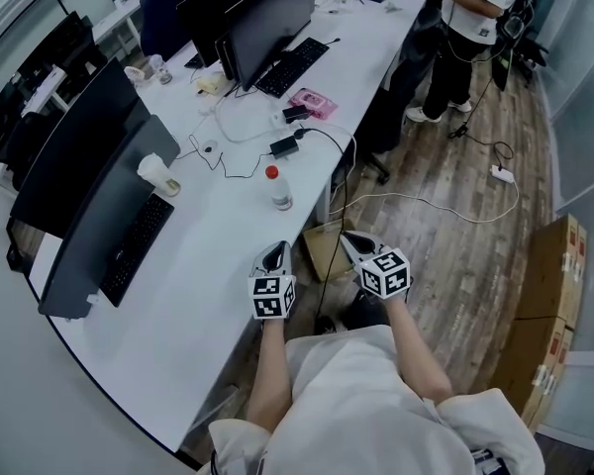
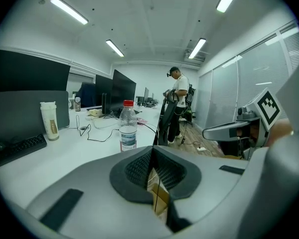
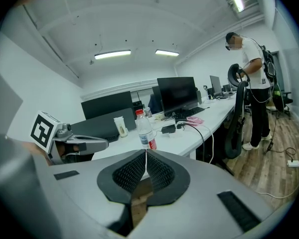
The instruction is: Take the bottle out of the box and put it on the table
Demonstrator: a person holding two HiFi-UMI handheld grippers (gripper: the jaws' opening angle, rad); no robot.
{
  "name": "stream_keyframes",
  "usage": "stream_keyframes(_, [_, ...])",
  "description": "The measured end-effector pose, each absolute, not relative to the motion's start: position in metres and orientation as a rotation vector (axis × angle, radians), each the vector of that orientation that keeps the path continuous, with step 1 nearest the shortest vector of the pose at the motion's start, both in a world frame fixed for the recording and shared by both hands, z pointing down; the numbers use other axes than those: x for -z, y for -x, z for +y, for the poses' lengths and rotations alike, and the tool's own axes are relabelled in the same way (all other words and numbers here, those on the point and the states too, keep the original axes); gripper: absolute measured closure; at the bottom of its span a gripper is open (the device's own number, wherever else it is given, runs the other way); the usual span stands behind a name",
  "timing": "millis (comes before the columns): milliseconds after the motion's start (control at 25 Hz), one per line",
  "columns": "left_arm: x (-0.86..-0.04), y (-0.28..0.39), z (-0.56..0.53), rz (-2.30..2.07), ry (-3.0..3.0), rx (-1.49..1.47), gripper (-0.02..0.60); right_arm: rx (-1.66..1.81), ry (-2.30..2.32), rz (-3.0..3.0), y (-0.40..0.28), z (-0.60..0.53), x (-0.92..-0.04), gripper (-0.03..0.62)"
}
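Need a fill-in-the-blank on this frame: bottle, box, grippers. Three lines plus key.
1. The bottle has a ___ cap.
2. It stands upright on the ___, not in the box.
3. The left gripper and the right gripper hold nothing; both have their jaws ___.
Missing words: red; table; shut.

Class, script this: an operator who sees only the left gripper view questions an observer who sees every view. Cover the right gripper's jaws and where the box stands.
Operator: Is the right gripper holding anything?
Observer: No. The right gripper has its jaws shut, with nothing between them.
Operator: Where does the box stand?
Observer: The head view shows the box on the floor beside the table, close by the right gripper's tips.
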State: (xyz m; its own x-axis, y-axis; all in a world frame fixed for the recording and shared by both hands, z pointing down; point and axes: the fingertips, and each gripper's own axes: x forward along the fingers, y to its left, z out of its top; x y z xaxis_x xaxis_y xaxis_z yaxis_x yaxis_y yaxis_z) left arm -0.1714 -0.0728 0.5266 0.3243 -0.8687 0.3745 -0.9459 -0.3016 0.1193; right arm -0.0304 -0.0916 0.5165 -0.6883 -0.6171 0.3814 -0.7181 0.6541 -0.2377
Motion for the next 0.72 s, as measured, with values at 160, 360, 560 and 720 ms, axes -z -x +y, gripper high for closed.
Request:
stream_keyframes(160, [-0.523,0.169,-0.074,-1.621,-2.285,-0.318,0.568,-0.538,-1.087,-2.594,0.025,-0.092,-0.517,0.553])
stream_keyframes(360, [-0.525,0.17,-0.072,-1.619,-2.286,-0.324,0.568,-0.539,-1.106,-2.574,0.023,-0.092,-0.521,0.553])
stream_keyframes(560, [-0.524,0.168,-0.07,-1.621,-2.288,-0.308,0.568,-0.532,-1.121,-2.562,0.018,-0.09,-0.523,0.553])
stream_keyframes(720, [-0.526,0.167,-0.068,-1.617,-2.287,-0.312,0.568,-0.519,-1.124,-2.562,0.017,-0.088,-0.523,0.553])
